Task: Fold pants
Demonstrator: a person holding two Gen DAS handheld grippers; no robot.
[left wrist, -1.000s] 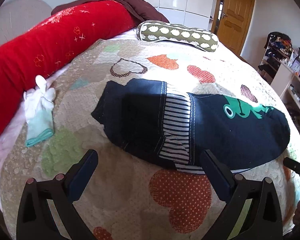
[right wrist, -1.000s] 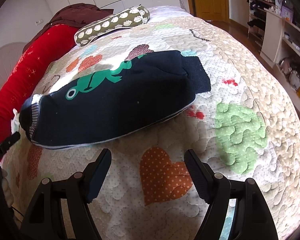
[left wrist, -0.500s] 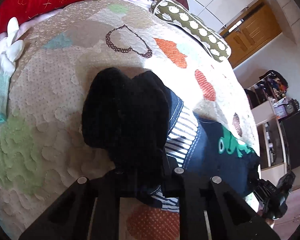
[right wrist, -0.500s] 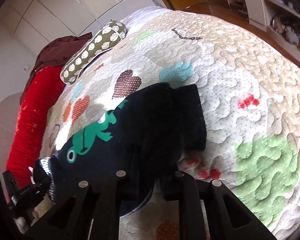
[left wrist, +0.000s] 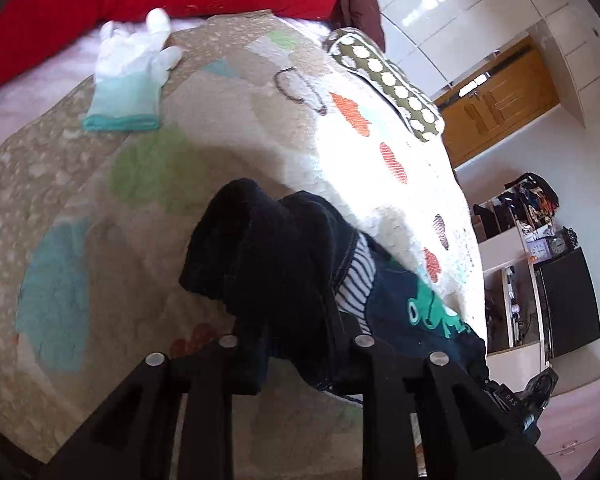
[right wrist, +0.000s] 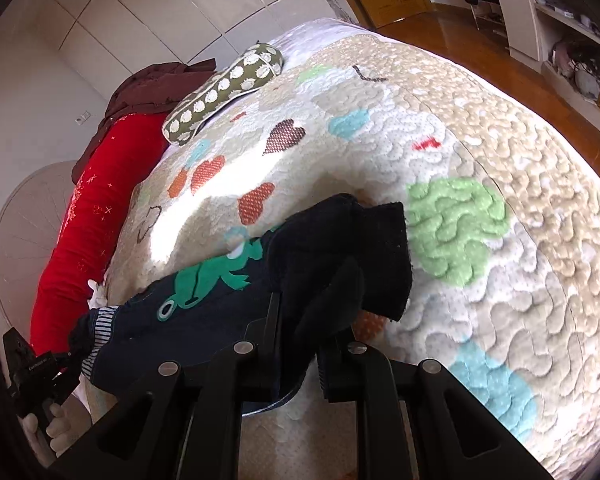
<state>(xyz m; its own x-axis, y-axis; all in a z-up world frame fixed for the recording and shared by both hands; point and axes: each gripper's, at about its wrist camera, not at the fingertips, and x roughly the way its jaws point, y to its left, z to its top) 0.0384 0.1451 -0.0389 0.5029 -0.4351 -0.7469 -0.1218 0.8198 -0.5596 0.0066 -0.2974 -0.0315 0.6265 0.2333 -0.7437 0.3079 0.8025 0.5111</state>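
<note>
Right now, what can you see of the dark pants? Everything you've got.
The small navy fabric pants look soft and knit, with a green frog print on the seat and a navy-and-white striped ribbed waistband. They lie across the quilted heart-patterned bedspread, partly lifted. The left claw is shut on bunched cloth at the waistband end; the right claw is shut on the leg end, whose dark cuffs droop over the fingers.

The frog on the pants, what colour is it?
Green, with a white ring eye, on the dark navy pants. The frog shows best in the right wrist view.

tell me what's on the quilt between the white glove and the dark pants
Nothing: in the left wrist view only bare patchwork quilt, a green patch, separates the white teal-cuffed glove from the dark navy pants.
</note>
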